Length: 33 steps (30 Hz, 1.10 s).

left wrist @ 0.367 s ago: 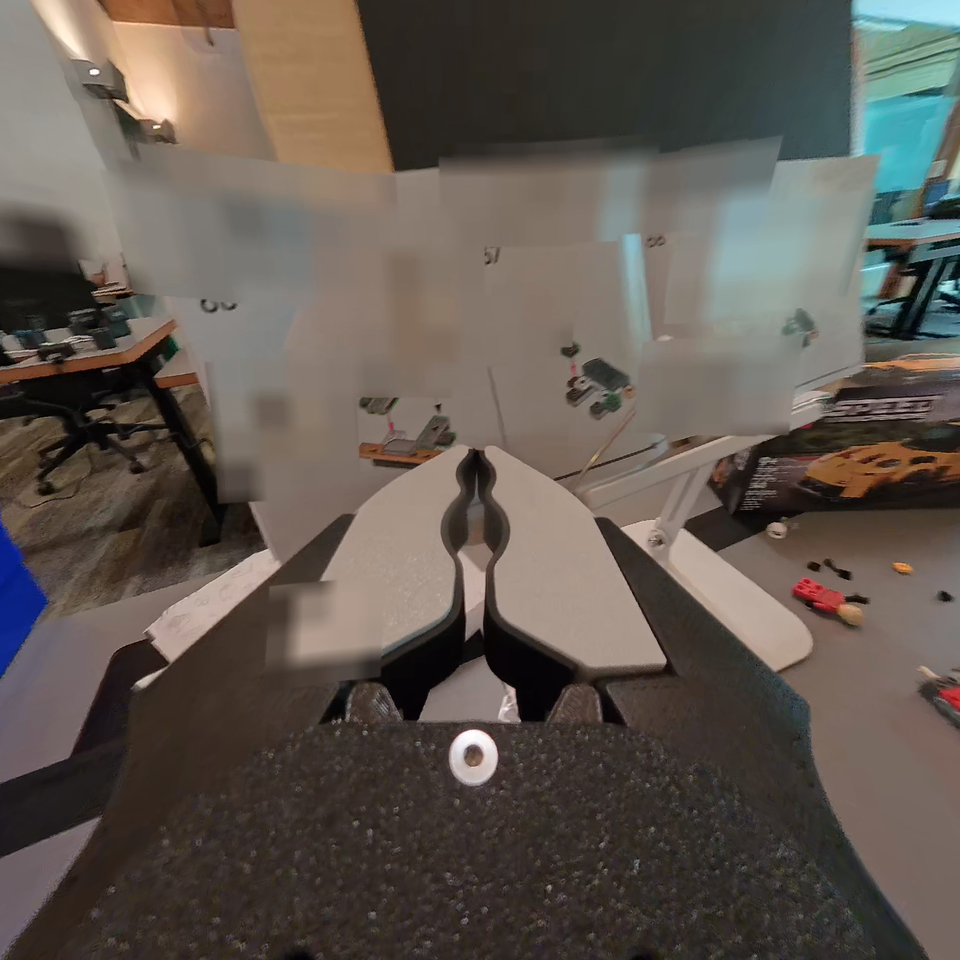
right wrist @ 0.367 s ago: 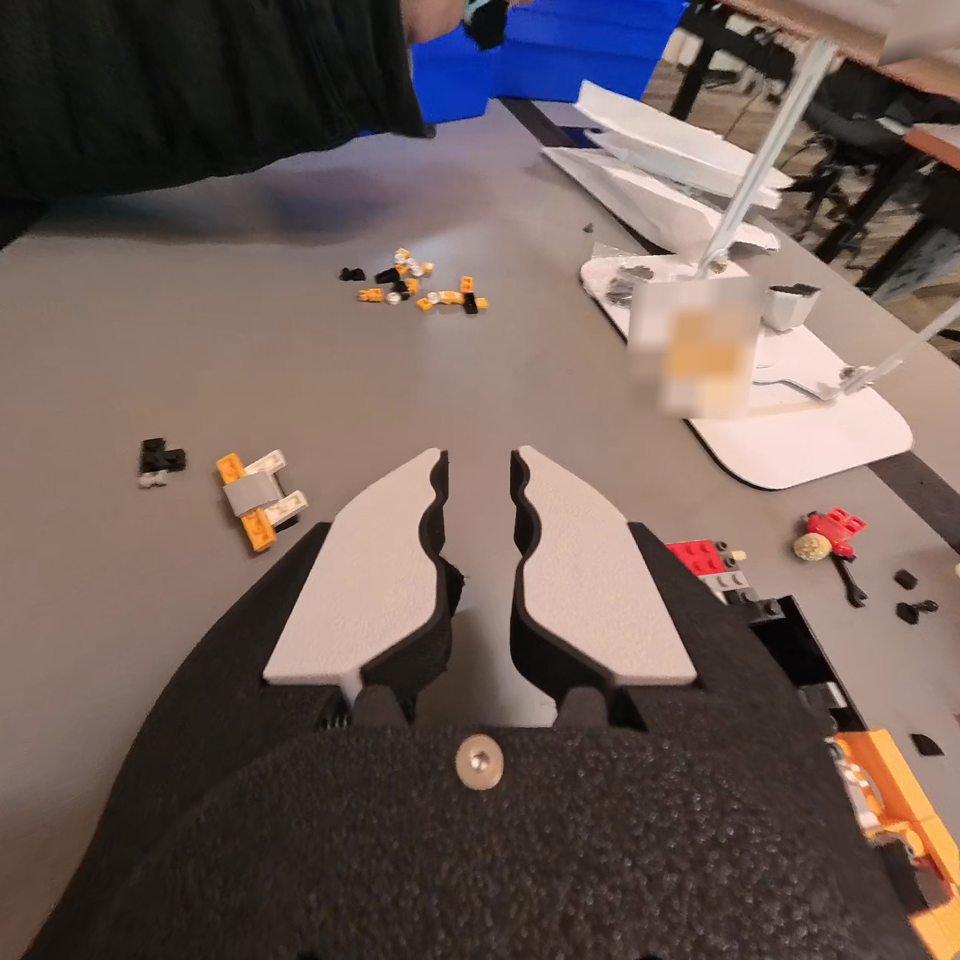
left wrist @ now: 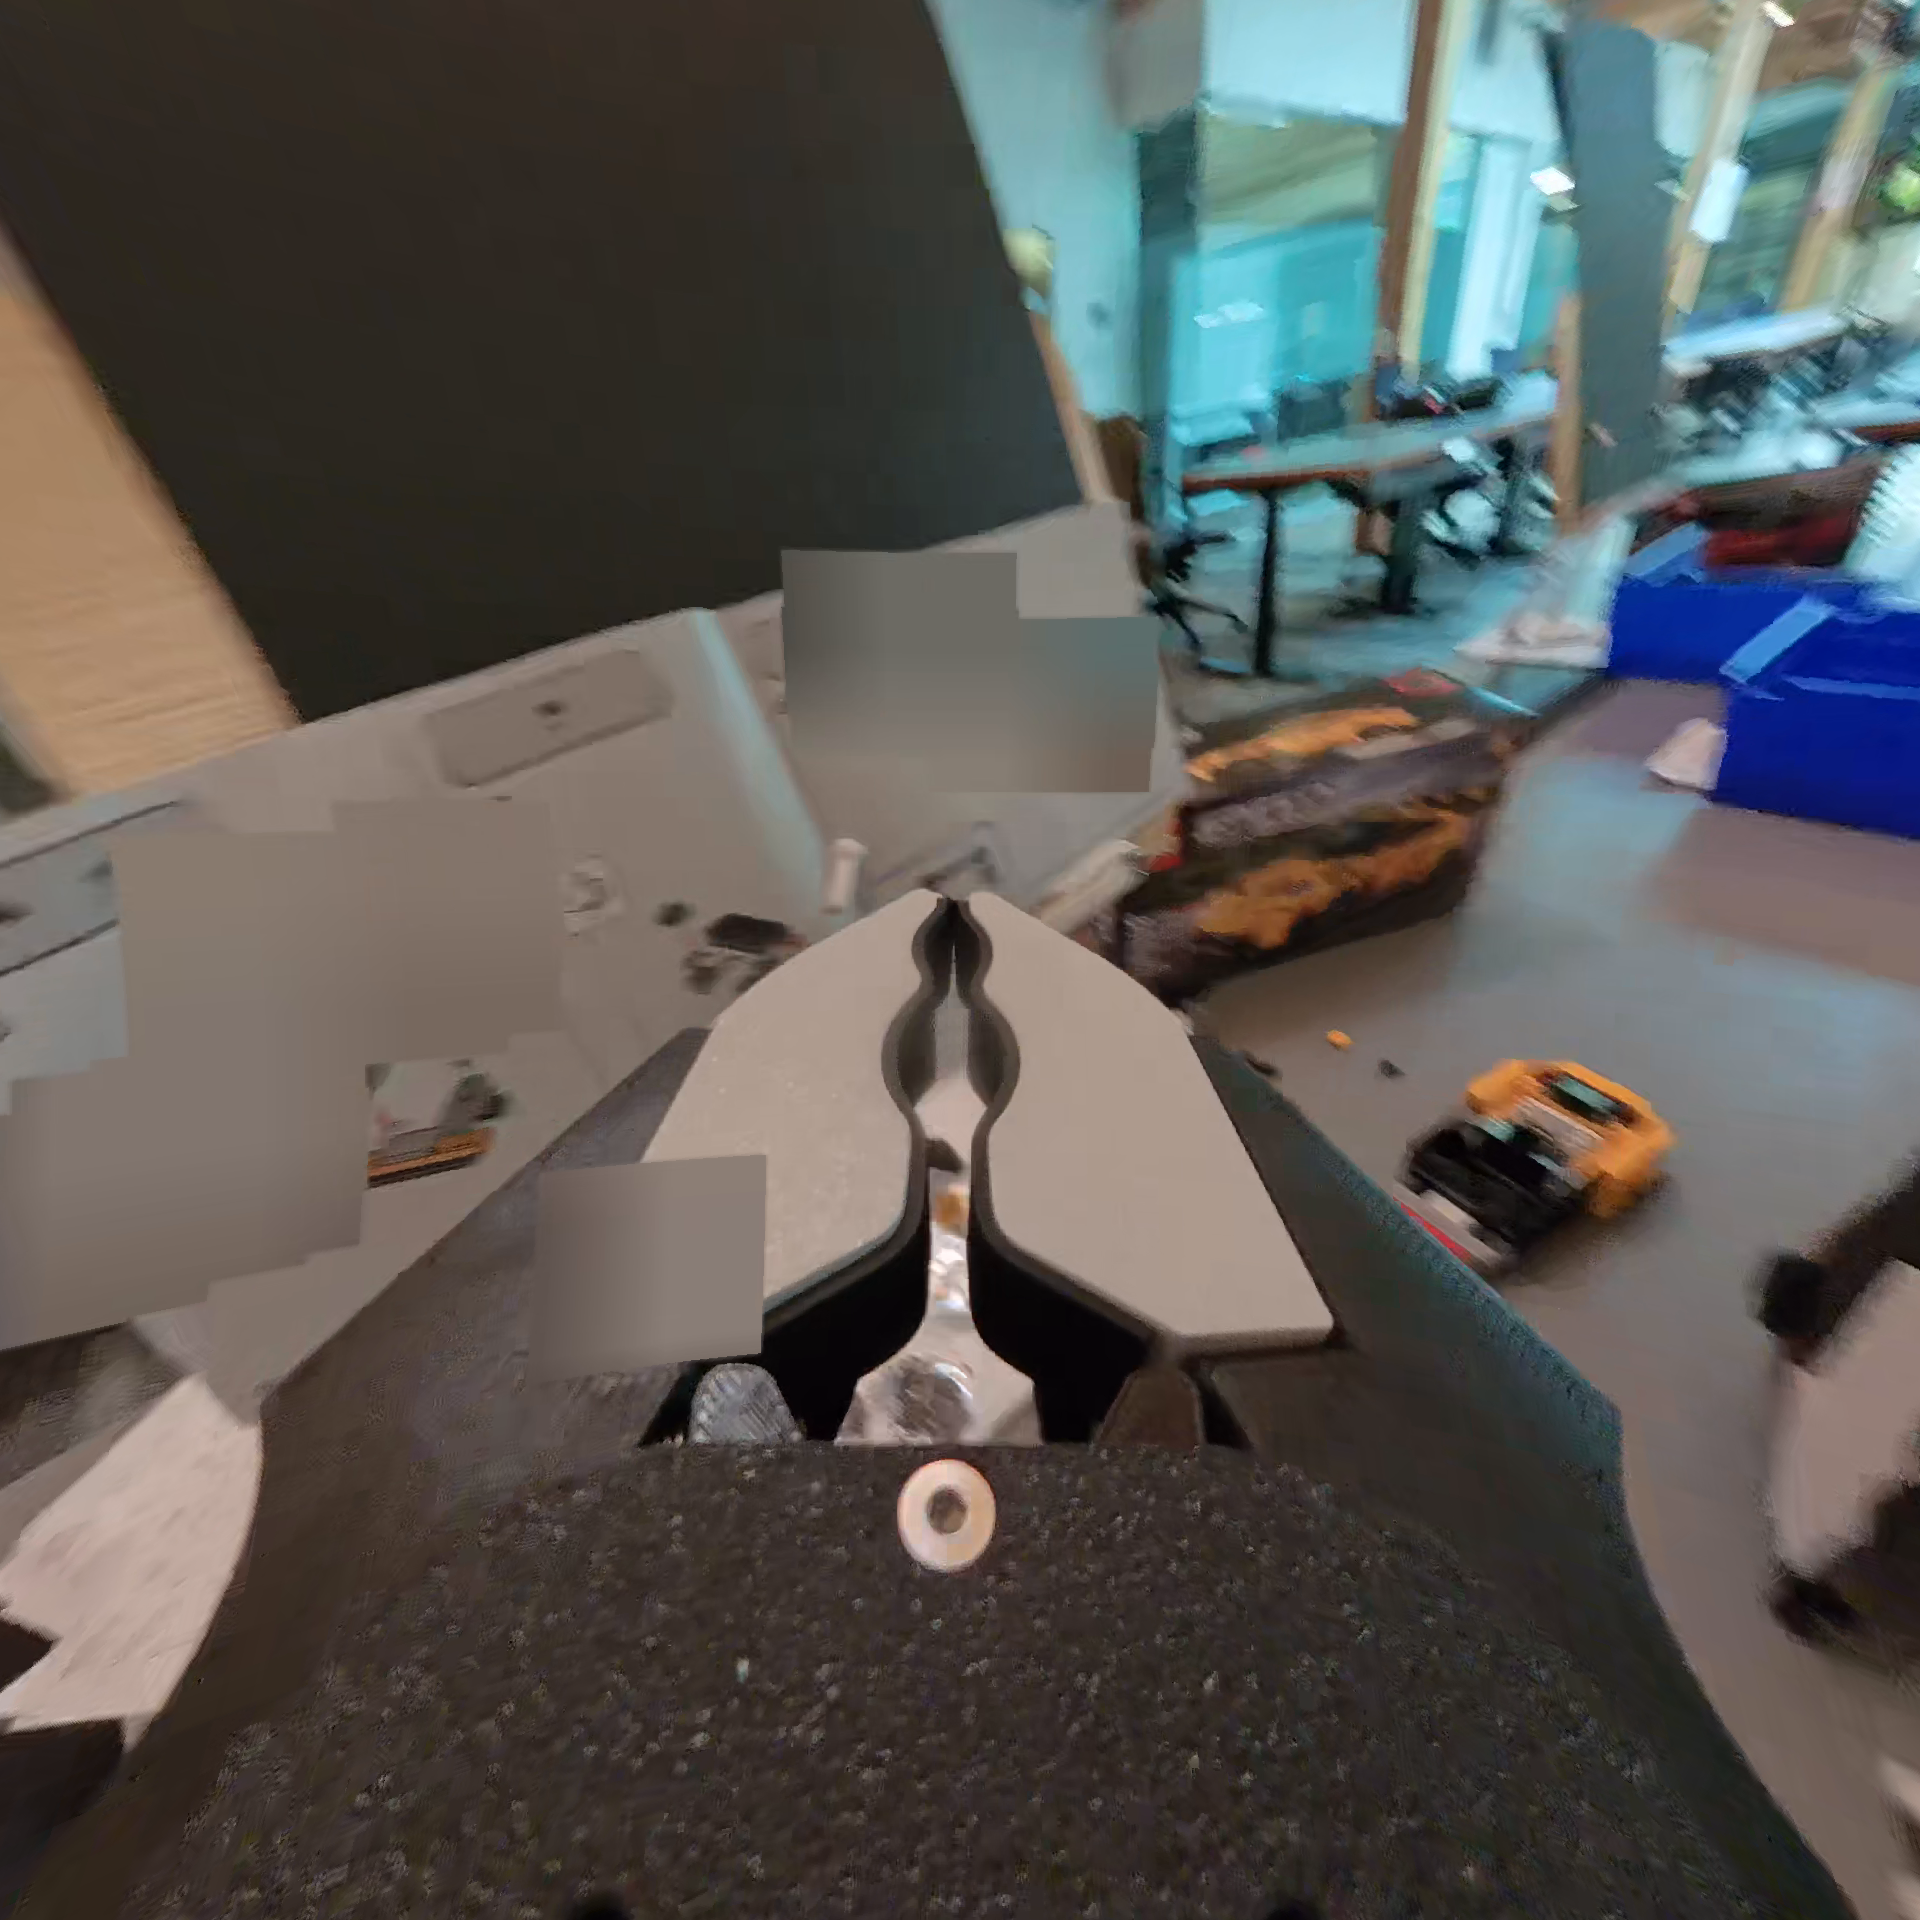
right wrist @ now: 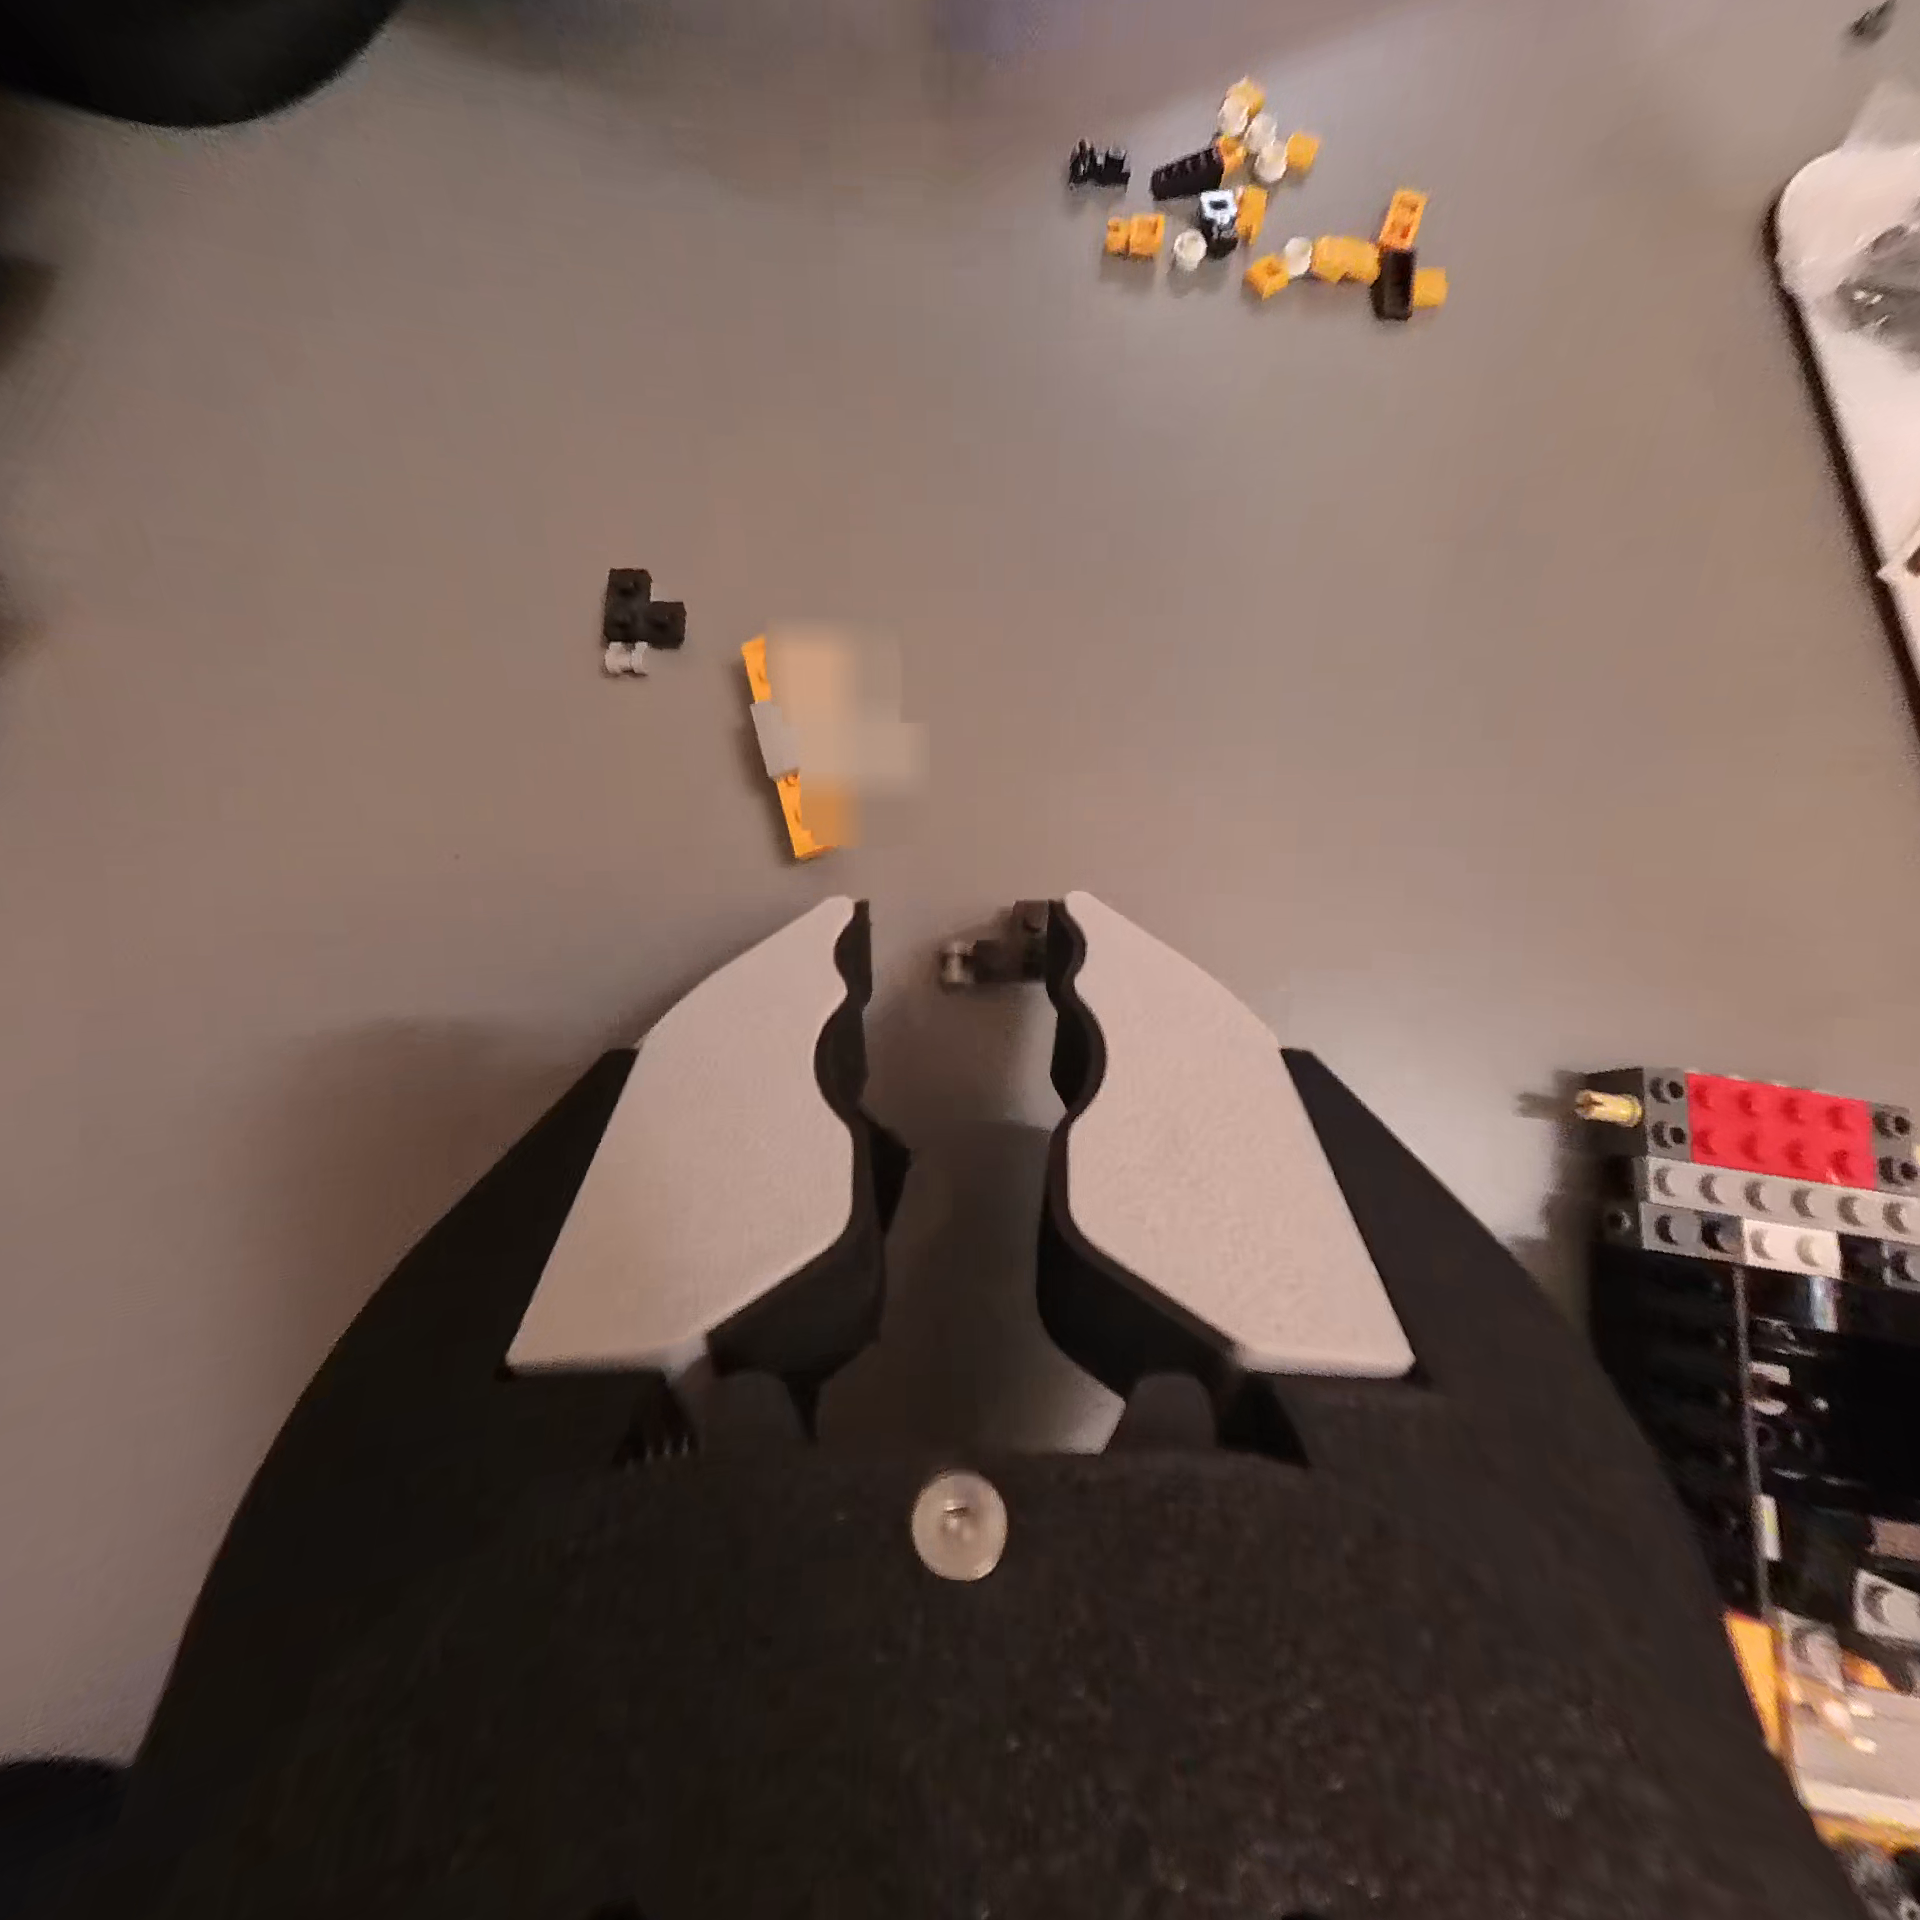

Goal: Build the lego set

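My right gripper (right wrist: pixel 964 920) is open and points down at the grey table. A small dark piece with a light grey clip (right wrist: pixel 992 951) lies between its fingertips, close against the right finger (right wrist: pixel 1164 1143). An orange and grey sub-assembly (right wrist: pixel 774 758) and a black L-shaped piece (right wrist: pixel 639 618) lie just beyond. The partly built black, red and orange car (right wrist: pixel 1787 1226) sits at the right edge; it also shows in the left wrist view (left wrist: pixel 1538 1143). My left gripper (left wrist: pixel 954 914) is shut with nothing visible in it, raised above the table.
A cluster of small orange, black and white pieces (right wrist: pixel 1268 208) lies farther out. A white stand base (right wrist: pixel 1860 312) is at the top right. In the left wrist view, the set's box (left wrist: pixel 1320 831) stands behind the car, with instruction pages (left wrist: pixel 582 790) to the left and blue bins (left wrist: pixel 1818 717) to the right. My hands' fingertips stand some 30 centimeters from each other.
My right gripper has tipped down toward the table and opened wider, with a small dark piece now between its fingers. My left gripper has swung right, still shut.
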Each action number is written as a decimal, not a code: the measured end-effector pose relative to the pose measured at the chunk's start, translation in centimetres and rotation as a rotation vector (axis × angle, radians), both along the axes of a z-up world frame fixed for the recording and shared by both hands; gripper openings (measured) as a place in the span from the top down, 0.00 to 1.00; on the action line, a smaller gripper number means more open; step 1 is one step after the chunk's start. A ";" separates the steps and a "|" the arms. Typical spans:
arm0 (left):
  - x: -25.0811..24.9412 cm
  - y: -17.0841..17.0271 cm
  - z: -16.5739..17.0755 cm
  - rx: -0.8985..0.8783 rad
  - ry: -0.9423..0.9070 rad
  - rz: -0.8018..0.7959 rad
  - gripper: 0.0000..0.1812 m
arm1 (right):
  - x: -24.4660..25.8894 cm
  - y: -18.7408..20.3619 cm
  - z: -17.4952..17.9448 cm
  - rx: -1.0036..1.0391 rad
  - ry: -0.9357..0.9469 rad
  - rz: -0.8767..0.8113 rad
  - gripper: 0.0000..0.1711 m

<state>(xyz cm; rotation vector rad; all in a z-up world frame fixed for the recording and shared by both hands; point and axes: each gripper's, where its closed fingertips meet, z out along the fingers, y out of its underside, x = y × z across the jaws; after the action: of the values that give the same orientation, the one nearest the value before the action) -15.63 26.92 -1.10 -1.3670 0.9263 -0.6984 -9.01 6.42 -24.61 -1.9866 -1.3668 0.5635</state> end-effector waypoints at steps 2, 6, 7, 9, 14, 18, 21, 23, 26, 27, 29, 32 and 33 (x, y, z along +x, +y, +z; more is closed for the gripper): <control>1.5 -2.8 -1.5 -0.072 0.106 -0.125 1.00 | 0.4 0.1 -0.3 -0.006 -0.026 -0.013 0.80; 2.5 -8.1 -7.6 -0.183 0.295 -0.276 0.93 | 0.8 0.1 -0.8 -0.012 -0.059 -0.026 0.79; 2.3 -9.3 -9.3 -0.210 0.323 -0.298 0.92 | 0.8 0.2 -1.0 -0.011 -0.068 -0.030 0.79; 2.0 -11.6 -12.4 -0.284 0.342 -0.337 0.92 | 0.8 0.2 -1.3 -0.014 -0.084 -0.034 0.79; 1.8 -15.3 -17.3 -0.456 0.333 -0.393 0.91 | 0.8 0.6 -1.5 0.018 -0.105 -0.050 0.85; 2.2 -16.5 -18.6 -0.546 0.297 -0.428 0.90 | 0.5 0.3 -0.7 0.017 -0.047 -0.035 0.87; 2.9 -17.8 -18.4 -0.456 0.292 -0.497 0.90 | -0.7 -0.5 2.1 -0.041 0.153 -0.004 0.87; 3.2 -19.3 -18.1 -0.335 0.315 -0.566 0.91 | -1.5 -1.2 4.0 -0.092 0.287 0.027 0.87; 3.6 -21.8 -17.2 -0.136 0.330 -0.664 0.90 | -2.3 -2.5 6.1 -0.181 0.447 0.094 0.87; 3.6 -22.5 -17.0 -0.082 0.333 -0.685 0.90 | -2.6 -2.9 6.6 -0.205 0.485 0.116 0.87; 3.8 -23.3 -16.5 0.005 0.337 -0.697 0.90 | -3.0 -3.8 7.1 -0.256 0.522 0.160 0.87; 3.7 -24.1 -16.2 0.113 0.359 -0.709 0.92 | -3.5 -4.6 7.4 -0.299 0.550 0.202 0.87; 3.7 -24.3 -16.3 0.148 0.377 -0.710 0.94 | -3.6 -4.8 7.6 -0.312 0.561 0.214 0.87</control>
<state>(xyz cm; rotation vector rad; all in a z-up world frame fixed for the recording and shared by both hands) -11.97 2.62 -17.43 -1.0395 1.7720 -0.8869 -12.60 1.61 -17.05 -1.7184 -1.1842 1.3865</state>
